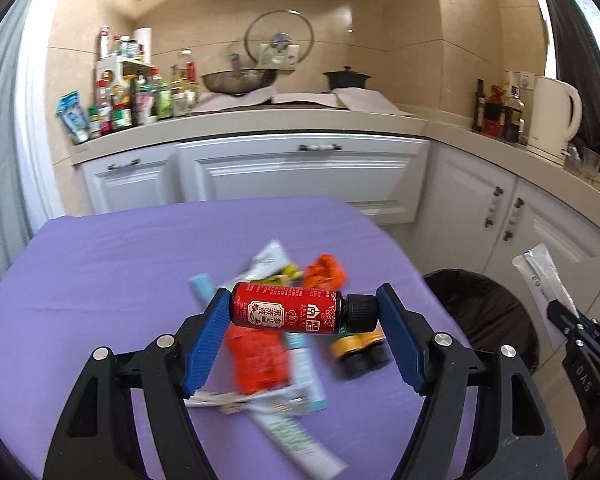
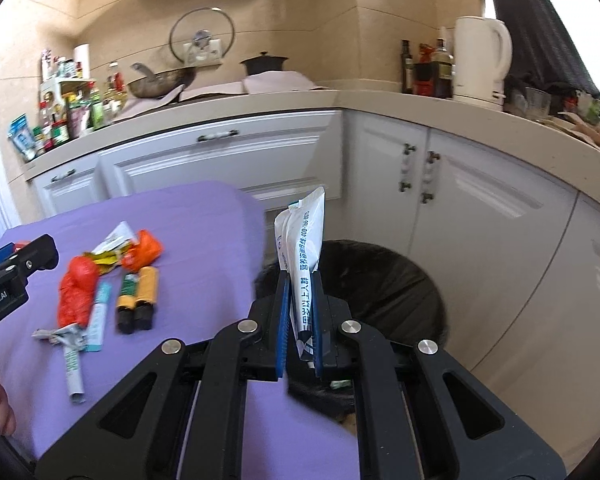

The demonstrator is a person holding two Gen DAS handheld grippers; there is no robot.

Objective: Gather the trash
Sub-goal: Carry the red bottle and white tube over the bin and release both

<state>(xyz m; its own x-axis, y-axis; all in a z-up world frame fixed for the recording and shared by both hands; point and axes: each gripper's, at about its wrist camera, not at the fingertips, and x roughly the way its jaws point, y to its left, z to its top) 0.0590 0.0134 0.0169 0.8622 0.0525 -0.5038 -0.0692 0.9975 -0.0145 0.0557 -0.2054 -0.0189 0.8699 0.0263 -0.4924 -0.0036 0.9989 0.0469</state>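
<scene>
Red-labelled bottle (image 1: pixel 286 309) lies pinched lengthwise between the left gripper's (image 1: pixel 303 312) fingers above the table (image 1: pixel 120 248); the right gripper's (image 2: pixel 300 292) fingers pinch a white sachet (image 2: pixel 304 248) over the black-lined bin (image 2: pixel 380 280).

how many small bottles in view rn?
3. A red bottle is clamped end to end in the left gripper. Two yellow bottles lie side by side on the purple table, beside the wrappers. More may be hidden under the pile.

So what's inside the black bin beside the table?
The bin, lined with a black bag, shows only dark lining; no trash is discernible. The right gripper and its white packet cover the near part, so anything there is hidden.
</scene>
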